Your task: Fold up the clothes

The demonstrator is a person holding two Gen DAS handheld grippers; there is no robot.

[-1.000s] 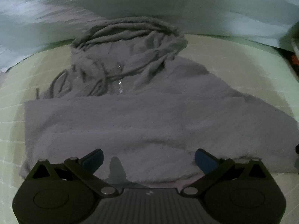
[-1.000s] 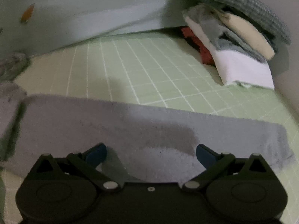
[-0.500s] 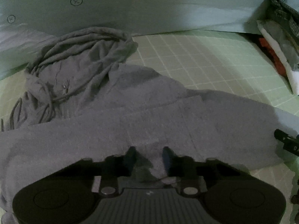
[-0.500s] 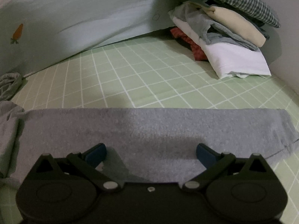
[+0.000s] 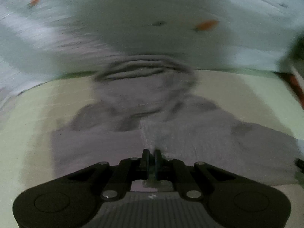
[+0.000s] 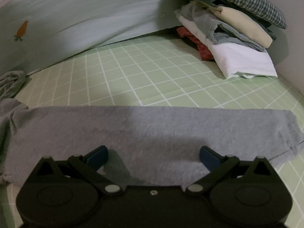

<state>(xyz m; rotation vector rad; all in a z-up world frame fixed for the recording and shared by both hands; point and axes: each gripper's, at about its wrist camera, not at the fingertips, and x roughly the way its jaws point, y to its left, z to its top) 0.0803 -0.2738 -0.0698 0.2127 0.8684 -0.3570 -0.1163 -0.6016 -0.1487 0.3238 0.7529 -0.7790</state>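
Observation:
A grey hoodie [image 5: 144, 129] lies on the green checked bed sheet [image 6: 152, 76], hood toward the pale quilt; the left wrist view is blurred by motion. My left gripper [image 5: 151, 153] is shut on the hoodie's near fabric, which rises in a small ridge at its tips. In the right wrist view the hoodie's sleeve [image 6: 133, 129] stretches flat across the sheet, cuff at the right. My right gripper [image 6: 153, 153] hangs open over the sleeve's near edge, blue pads spread wide, nothing between them.
A stack of folded clothes [image 6: 231, 38], checked, cream, grey, white and red, sits at the back right against the wall. A pale quilt with carrot prints [image 6: 76, 19] runs along the far side. Bare sheet lies between sleeve and stack.
My left gripper went from open to shut on the hoodie's fabric and now swings fast, blurring its view. The right gripper stayed open and shifted little over the sleeve.

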